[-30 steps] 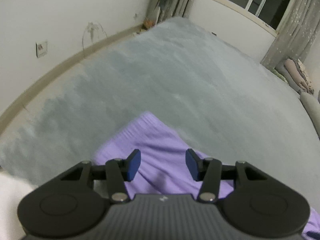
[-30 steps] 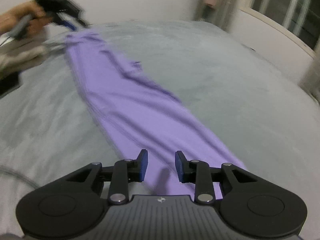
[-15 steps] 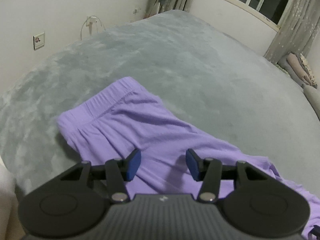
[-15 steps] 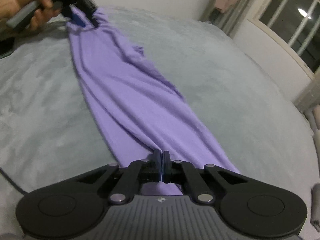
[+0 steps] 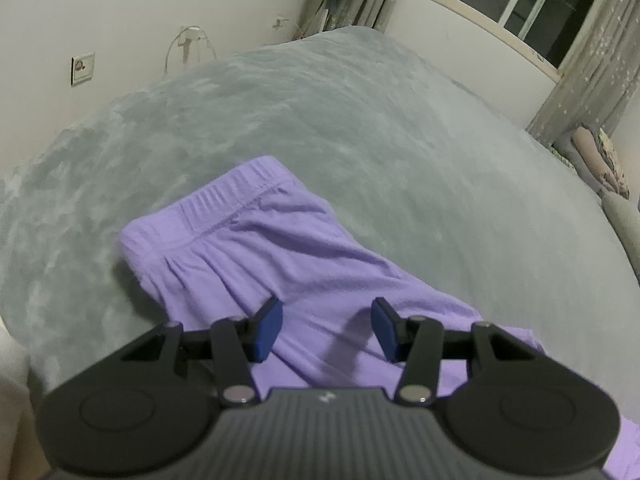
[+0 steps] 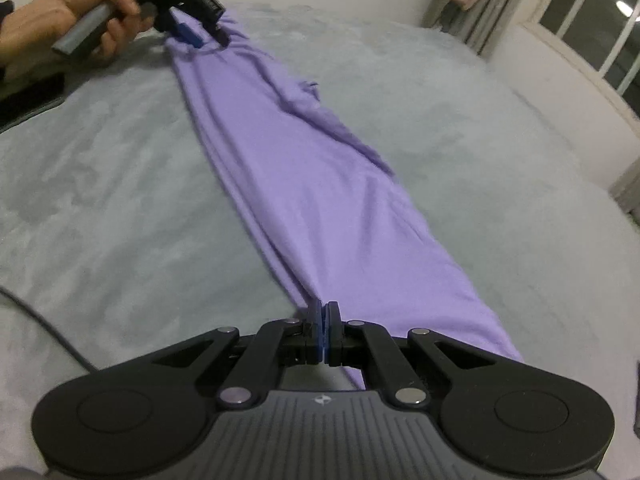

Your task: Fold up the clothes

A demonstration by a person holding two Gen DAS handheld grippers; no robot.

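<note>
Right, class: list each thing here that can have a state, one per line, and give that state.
Purple trousers: laid out long on the bed, not yet folded.
Elastic waistband: flat on the blanket.
Left hand-held gripper: open, above the trousers near the waistband.
Right hand-held gripper: shut on the trousers' leg end.
Grey blanket: spread over the bed.

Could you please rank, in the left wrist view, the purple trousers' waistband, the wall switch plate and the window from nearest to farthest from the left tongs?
1. Waistband of the purple trousers: just ahead of the left tongs, on the grey bed cover.
2. Wall switch plate: on the wall, far left.
3. Window: across the room, upper right.
</note>
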